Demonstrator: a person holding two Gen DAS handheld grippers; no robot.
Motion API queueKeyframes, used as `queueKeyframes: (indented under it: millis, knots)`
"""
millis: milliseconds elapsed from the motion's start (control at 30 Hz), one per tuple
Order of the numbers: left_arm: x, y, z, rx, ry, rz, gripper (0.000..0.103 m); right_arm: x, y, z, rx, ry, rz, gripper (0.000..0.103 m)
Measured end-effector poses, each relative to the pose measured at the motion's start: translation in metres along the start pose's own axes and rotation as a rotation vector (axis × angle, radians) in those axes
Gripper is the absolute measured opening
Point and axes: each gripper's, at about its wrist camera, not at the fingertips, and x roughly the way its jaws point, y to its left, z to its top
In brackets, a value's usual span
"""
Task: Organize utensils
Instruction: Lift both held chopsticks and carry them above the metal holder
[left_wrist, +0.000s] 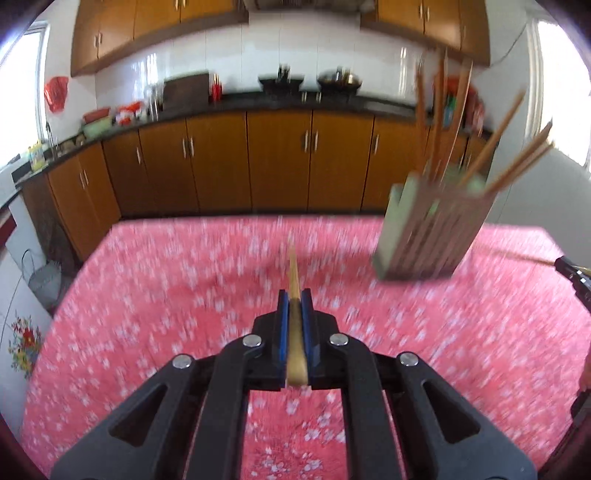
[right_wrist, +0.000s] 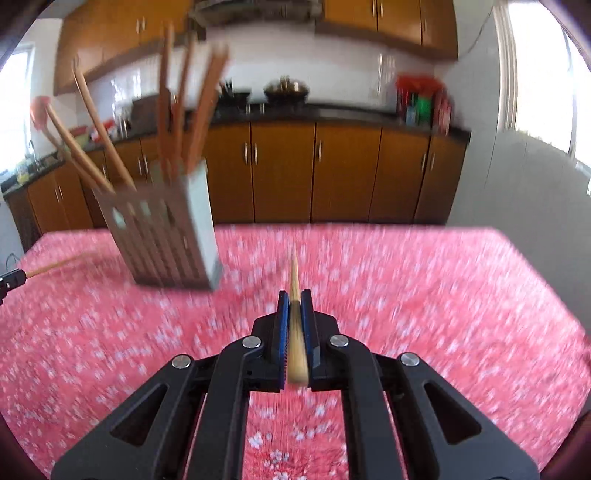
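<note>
My left gripper (left_wrist: 295, 295) is shut on a pale wooden chopstick (left_wrist: 293, 269) that runs forward between its blue pads, above the pink flowered tablecloth (left_wrist: 147, 295). My right gripper (right_wrist: 294, 295) is likewise shut on another pale chopstick (right_wrist: 294, 273). A slatted brown and green utensil holder (left_wrist: 428, 232) with several brown chopsticks stands on the table, to the right in the left wrist view and as the holder (right_wrist: 166, 240) to the left in the right wrist view. The right gripper's tip (left_wrist: 570, 267) shows at the right edge, the left gripper's tip (right_wrist: 11, 280) at the left edge.
Behind the table runs a dark kitchen counter (left_wrist: 258, 99) over wooden cabinets (left_wrist: 280, 158), with pots, bottles and a sink on it. A wire basket (left_wrist: 44, 277) hangs left of the table. Bright windows flank the room.
</note>
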Motion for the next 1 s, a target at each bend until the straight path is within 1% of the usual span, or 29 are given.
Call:
queueKeyframes:
  millis: [133, 300, 400, 533, 633, 733, 867, 1000]
  knots:
    - [-0.028, -0.002, 0.025, -0.045, -0.090, -0.041, 0.008, -0.020, -0.002, 0.025, 0.024, -0.085, 0.015, 0.008]
    - [-0.046, -0.006, 0.040, -0.056, -0.135, -0.057, 0.008, -0.033, 0.002, 0.039, 0.028, -0.125, 0.041, 0.008]
    - [-0.061, -0.007, 0.052, -0.060, -0.161, -0.093, 0.008, -0.042, 0.009, 0.052, 0.046, -0.154, 0.082, 0.008]
    - [-0.086, -0.015, 0.071, -0.054, -0.211, -0.155, 0.008, -0.070, 0.010, 0.081, 0.082, -0.233, 0.162, 0.008]
    - [-0.110, -0.025, 0.086, -0.055, -0.259, -0.209, 0.008, -0.089, 0.010, 0.099, 0.111, -0.291, 0.220, 0.008]
    - [-0.128, -0.032, 0.098, -0.061, -0.317, -0.236, 0.008, -0.106, 0.010, 0.113, 0.134, -0.353, 0.257, 0.008]
    - [-0.138, -0.041, 0.114, -0.083, -0.390, -0.249, 0.008, -0.110, 0.018, 0.127, 0.145, -0.424, 0.266, 0.008]
    - [-0.141, -0.050, 0.132, -0.129, -0.449, -0.274, 0.008, -0.104, 0.027, 0.136, 0.143, -0.470, 0.259, 0.008]
